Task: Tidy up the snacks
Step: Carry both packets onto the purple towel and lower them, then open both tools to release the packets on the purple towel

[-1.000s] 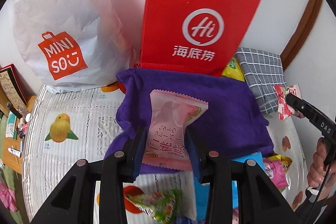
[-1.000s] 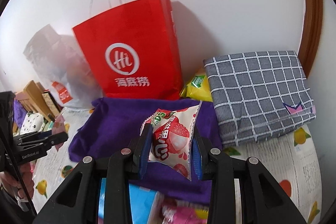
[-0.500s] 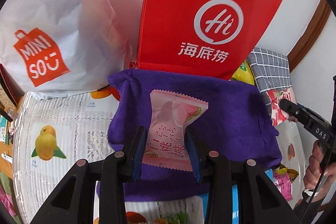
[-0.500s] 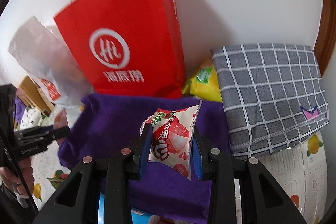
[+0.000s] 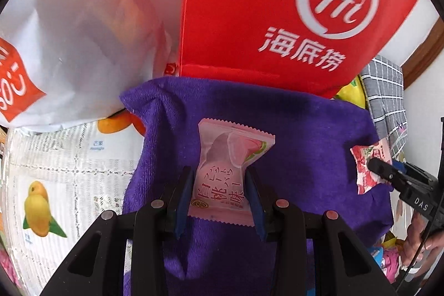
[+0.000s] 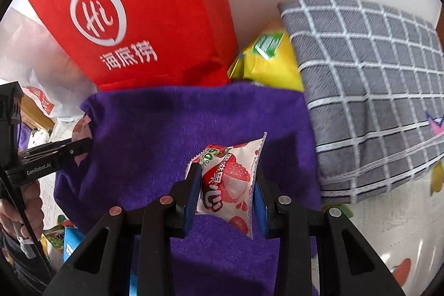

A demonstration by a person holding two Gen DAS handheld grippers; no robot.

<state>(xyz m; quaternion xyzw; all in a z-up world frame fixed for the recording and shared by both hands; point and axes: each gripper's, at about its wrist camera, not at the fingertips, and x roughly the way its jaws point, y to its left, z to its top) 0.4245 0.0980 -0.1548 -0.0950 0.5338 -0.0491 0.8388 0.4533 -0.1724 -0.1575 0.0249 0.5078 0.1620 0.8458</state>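
My left gripper (image 5: 219,185) is shut on a pale pink peach snack packet (image 5: 227,165), held just above the purple towel (image 5: 305,135). My right gripper (image 6: 225,185) is shut on a white and red lychee snack packet (image 6: 230,182), also over the purple towel (image 6: 166,135). In the left wrist view the right gripper (image 5: 373,164) shows at the right edge with its red packet (image 5: 366,174). In the right wrist view the left gripper (image 6: 86,142) enters from the left with a pink packet edge (image 6: 82,126) at its tip.
A red paper bag (image 5: 277,4) and a white plastic bag (image 5: 69,32) stand behind the towel against the wall. A yellow snack bag (image 6: 266,60) and a grey checked cloth (image 6: 374,101) lie at the right. Loose snacks (image 6: 61,237) lie on the fruit-print tablecloth (image 5: 55,171).
Both grippers have moved forward and down toward the purple towel, each still gripping its packet. The bags now loom larger and the towel fills more of both views.
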